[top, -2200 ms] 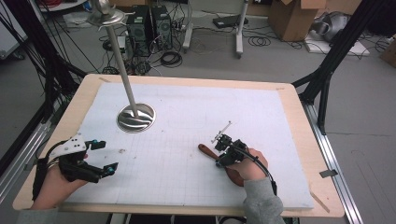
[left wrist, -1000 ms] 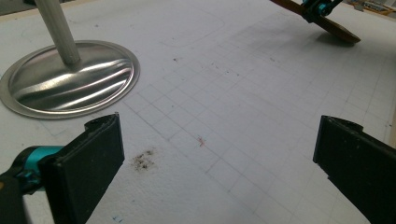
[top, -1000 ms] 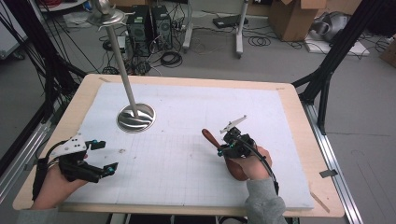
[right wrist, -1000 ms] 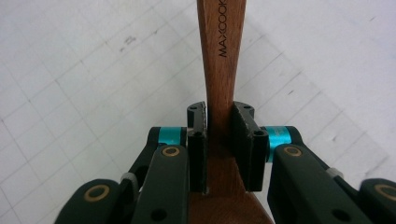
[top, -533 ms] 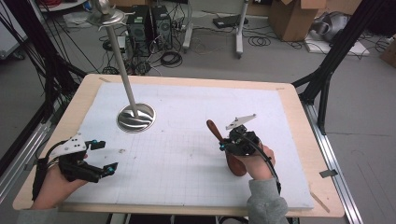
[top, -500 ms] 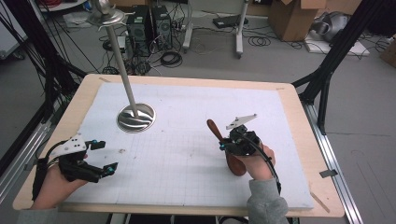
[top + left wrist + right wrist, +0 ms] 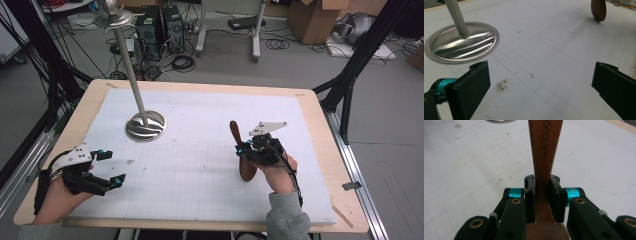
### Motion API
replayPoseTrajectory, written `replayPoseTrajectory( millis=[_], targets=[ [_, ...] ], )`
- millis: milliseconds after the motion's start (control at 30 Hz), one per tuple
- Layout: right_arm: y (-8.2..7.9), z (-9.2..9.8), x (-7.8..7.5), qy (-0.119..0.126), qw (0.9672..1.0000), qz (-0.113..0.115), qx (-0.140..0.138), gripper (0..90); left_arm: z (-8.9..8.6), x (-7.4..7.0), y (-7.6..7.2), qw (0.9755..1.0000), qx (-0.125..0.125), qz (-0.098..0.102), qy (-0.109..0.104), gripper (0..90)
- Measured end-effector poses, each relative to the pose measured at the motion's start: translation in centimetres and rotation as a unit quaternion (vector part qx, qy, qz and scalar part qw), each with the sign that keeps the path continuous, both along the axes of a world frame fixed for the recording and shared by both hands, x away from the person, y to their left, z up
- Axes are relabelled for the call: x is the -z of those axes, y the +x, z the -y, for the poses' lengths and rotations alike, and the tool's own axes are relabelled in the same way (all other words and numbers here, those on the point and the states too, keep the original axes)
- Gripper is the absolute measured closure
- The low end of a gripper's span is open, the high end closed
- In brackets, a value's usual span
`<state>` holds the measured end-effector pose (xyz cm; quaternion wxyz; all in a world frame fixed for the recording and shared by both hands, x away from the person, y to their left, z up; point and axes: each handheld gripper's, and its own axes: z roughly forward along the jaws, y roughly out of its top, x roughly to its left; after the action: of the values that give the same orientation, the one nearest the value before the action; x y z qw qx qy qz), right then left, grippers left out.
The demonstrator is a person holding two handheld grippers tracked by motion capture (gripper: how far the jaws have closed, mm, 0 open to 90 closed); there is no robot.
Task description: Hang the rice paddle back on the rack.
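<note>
Since the earlier frames your right hand-held gripper (image 7: 248, 150) has lifted the wooden spoon (image 7: 243, 152) off the surface (image 7: 200, 125) and tipped it up; it lay flat, now it stands steeply, handle end up and away from you, bowl end hanging low just over the white mat. Jaws are clamped narrow on the spoon's neck (image 7: 541, 192), just above the bowl, pads pressing both sides. Your left hand-held gripper (image 7: 110, 167) hasn't shifted: near-left part of the surface, jaws wide, nothing between them, the spoon's bowl (image 7: 598, 10) far off in its view. The metal stand (image 7: 145, 125) sits well apart toward the far left. Handling guess: spoon looks light, stiff, smooth wood, so it could pivot or slide in a narrow pinch. The neck grip looks fair for control, but the long handle gives leverage, so keep swings slow.
</note>
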<state>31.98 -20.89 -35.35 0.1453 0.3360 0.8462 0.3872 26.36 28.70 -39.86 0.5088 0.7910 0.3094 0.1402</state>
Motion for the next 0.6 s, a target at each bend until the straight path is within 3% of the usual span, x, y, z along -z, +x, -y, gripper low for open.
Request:
replayPoseTrajectory(
  millis=[600],
  targets=[
    [-0.56, 0.04, -0.84, 0.029, 0.999, 0.03, -0.015, 77.5, -0.06, -0.11, -0.04, 1.0, -0.001, 0.001, -0.001, 2.3]
  ],
)
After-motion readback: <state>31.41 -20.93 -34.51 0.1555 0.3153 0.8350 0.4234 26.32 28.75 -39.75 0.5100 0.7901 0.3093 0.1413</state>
